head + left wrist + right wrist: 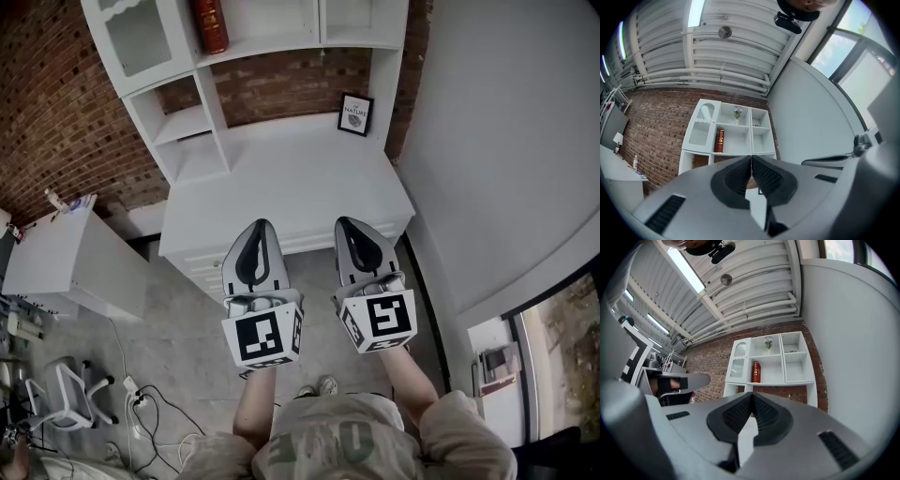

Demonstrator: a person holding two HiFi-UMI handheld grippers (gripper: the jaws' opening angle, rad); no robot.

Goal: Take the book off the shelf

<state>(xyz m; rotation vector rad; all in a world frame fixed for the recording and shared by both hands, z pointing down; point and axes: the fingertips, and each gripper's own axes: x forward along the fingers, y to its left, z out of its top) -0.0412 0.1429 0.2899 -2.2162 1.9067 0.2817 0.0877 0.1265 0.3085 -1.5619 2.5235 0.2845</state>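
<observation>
One red book (210,24) stands on shelf (272,44).

Workroom in converted industrial space, studio-like. Bare brick wall (56,103) at 10 o'clock. Raw concrete floor (178,337) at 7, loose cables (159,405) and office chair (66,389) there. White desk (281,187) with shelf unit (202,131) at 12. Overhead: exposed pipes (726,77), strip light (695,13).

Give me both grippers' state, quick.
Left gripper: closed, holding nothing.
Right gripper: closed, holding nothing.
</observation>
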